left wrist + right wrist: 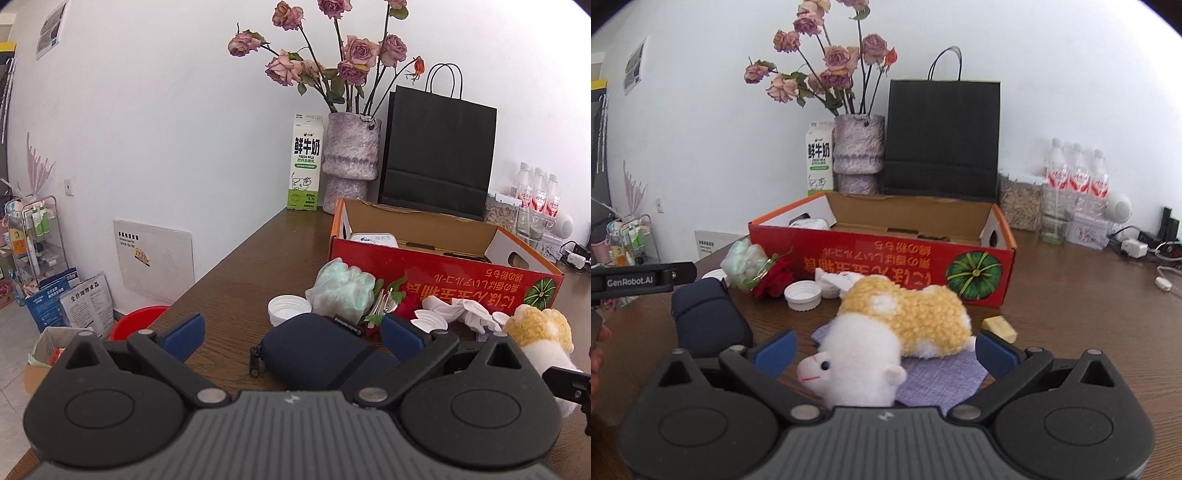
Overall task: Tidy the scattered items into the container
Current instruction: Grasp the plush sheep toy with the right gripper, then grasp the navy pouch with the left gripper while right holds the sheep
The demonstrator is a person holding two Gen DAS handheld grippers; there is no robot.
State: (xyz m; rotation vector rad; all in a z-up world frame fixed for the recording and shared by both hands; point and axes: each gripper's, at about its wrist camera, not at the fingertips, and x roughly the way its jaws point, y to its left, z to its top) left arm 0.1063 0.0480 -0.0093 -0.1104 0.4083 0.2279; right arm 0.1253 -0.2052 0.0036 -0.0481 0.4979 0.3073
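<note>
From the left wrist, the left gripper [291, 334] stands wide open with nothing in its grasp, the dark blue zip pouch [314, 354] lying between its fingers on the wooden table [236, 273], just before the red cardboard box [443, 269]. From the right wrist, the right gripper [884, 352] also gapes empty, its fingers either side of the plush sheep [886, 332], which lies on a purple cloth [945, 380] in front of the box.
</note>
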